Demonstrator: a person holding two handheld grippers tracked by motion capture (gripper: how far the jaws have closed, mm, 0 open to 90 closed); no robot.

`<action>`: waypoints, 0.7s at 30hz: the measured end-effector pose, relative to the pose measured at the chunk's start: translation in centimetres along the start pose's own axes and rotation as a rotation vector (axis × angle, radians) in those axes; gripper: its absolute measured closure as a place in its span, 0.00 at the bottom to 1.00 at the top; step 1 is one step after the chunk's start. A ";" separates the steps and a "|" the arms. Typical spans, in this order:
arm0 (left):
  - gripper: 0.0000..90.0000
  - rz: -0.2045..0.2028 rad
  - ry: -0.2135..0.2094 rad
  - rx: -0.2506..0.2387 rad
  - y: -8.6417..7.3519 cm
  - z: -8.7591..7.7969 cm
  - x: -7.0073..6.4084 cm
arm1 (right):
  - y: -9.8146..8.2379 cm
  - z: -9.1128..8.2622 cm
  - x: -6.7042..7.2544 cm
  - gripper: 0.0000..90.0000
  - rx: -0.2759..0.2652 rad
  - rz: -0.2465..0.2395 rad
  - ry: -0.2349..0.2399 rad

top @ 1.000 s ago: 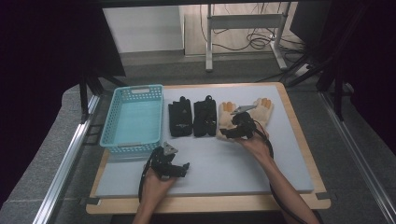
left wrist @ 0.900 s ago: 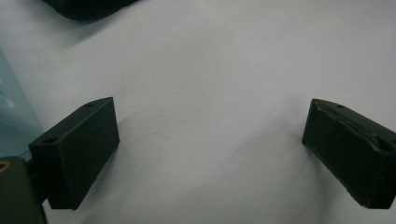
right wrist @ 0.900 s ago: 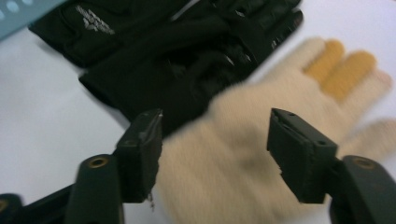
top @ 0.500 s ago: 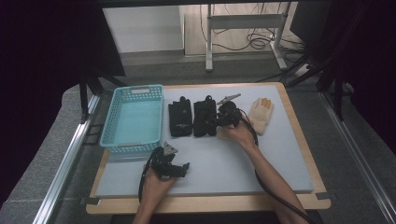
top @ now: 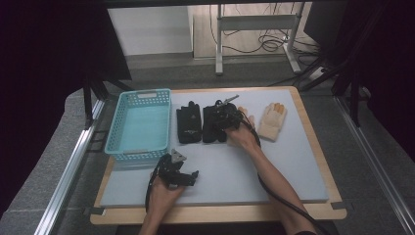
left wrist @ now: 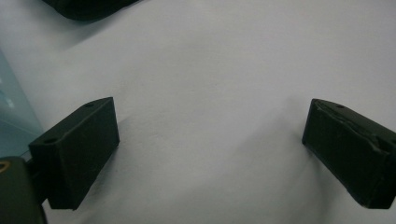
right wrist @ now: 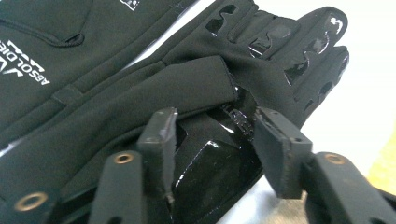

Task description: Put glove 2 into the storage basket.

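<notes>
Two black gloves lie side by side at the mat's middle back, one on the left (top: 189, 125) and one on the right (top: 211, 129). My right gripper (top: 221, 115) is down on the right black glove (right wrist: 116, 126). Its jaws have just been closing, and a fold of the glove fills the gap and touches both pads. A tan glove (top: 272, 121) lies to the right of that hand. My left gripper (top: 192, 177) rests near the front of the mat, open, with bare mat between its fingers (left wrist: 79, 149).
A light blue basket (top: 142, 94) stands at the back left of the grey mat (top: 293, 166), with nothing in it. A second tan glove's fingertips (top: 250, 119) peek out behind the right hand. The wooden table edge (top: 313, 142) runs along the right.
My right gripper moved left from the tan gloves onto the right black glove, and its jaws narrowed around it. One tan glove is now uncovered. The left gripper stayed put.
</notes>
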State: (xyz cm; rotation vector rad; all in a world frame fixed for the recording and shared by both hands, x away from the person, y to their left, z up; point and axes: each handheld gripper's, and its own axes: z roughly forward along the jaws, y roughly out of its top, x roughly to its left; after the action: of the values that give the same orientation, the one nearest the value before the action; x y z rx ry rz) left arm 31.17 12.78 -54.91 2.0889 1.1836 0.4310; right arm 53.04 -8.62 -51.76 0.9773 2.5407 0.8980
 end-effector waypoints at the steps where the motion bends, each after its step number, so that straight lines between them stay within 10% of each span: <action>1: 0.04 -0.002 -0.002 0.002 0.0 0.0 0.0 | 0.0 0.1 -0.1 0.67 0.001 0.014 0.025; 7: 0.04 -0.003 -0.002 0.003 0.0 0.0 0.0 | -0.2 0.0 0.1 0.95 0.010 0.060 0.078; 21: 0.05 -0.002 -0.002 0.002 0.0 0.0 0.0 | 0.2 -1.4 0.5 0.99 -0.028 0.042 0.051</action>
State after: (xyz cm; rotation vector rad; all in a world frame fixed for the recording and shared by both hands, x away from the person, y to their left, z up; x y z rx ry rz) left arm 31.19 12.79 -54.91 2.0890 1.1855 0.4267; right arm 52.09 -8.81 -50.58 1.0159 2.5512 0.9798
